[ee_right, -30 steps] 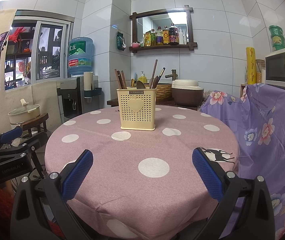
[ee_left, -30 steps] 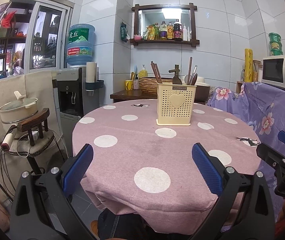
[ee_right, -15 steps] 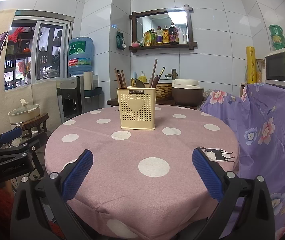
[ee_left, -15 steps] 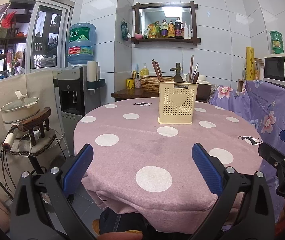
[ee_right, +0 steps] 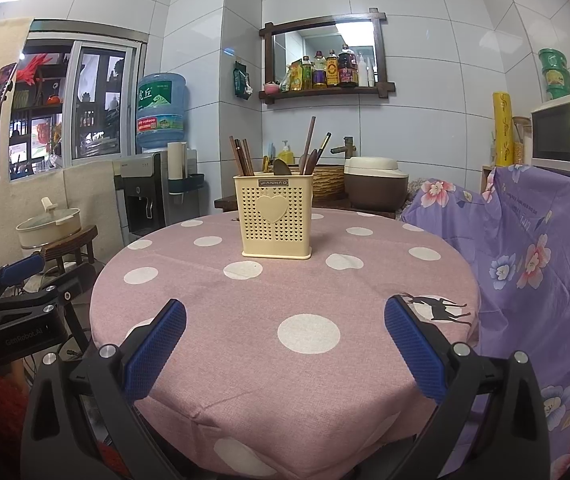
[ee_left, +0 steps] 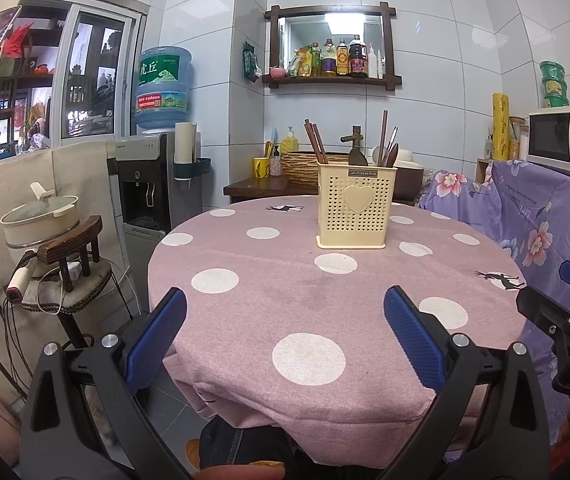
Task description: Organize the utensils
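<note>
matt woven tablecloth (ee_left: 325, 312), perforated plastic holder (ee_left: 355, 210), glossy wall tiles (ee_left: 437, 60)

Evenly lit, sharp fisheye views.
A ceiling lamp glares in the mirror (ee_left: 331, 40); shadows on the table (ee_left: 325, 292) are soft; edges bend and darken.

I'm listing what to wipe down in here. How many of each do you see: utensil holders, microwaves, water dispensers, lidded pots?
Utensil holder: 1
Microwave: 1
Water dispenser: 1
Lidded pot: 1
Total: 4
</note>
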The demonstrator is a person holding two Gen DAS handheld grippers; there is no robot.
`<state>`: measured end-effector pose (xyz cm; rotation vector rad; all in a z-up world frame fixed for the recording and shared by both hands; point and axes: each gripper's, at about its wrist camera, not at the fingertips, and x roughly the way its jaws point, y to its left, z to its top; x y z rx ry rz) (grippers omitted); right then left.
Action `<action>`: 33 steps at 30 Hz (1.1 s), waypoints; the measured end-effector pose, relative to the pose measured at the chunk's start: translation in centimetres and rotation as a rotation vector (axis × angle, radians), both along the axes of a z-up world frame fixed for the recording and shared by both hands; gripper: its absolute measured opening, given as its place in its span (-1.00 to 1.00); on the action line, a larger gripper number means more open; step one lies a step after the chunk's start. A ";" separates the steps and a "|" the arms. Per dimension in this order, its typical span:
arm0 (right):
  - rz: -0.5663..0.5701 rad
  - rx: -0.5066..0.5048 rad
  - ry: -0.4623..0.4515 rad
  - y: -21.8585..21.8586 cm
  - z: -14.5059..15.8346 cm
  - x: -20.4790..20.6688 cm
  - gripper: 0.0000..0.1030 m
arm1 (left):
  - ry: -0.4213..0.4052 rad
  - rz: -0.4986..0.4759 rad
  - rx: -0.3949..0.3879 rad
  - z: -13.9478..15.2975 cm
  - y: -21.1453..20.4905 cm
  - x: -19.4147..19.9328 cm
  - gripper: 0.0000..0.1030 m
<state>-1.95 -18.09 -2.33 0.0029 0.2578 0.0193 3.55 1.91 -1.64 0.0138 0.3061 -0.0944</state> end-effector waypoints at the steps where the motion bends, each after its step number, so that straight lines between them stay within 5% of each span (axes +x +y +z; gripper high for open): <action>1: 0.000 0.000 0.001 0.0 0.0 0.0 0.91 | 0.000 0.000 0.000 0.1 0.0 0.0 0.89; 33: -0.002 0.004 0.011 0.2 -0.5 0.2 0.91 | -0.004 0.004 -0.009 -0.1 0.2 0.2 0.89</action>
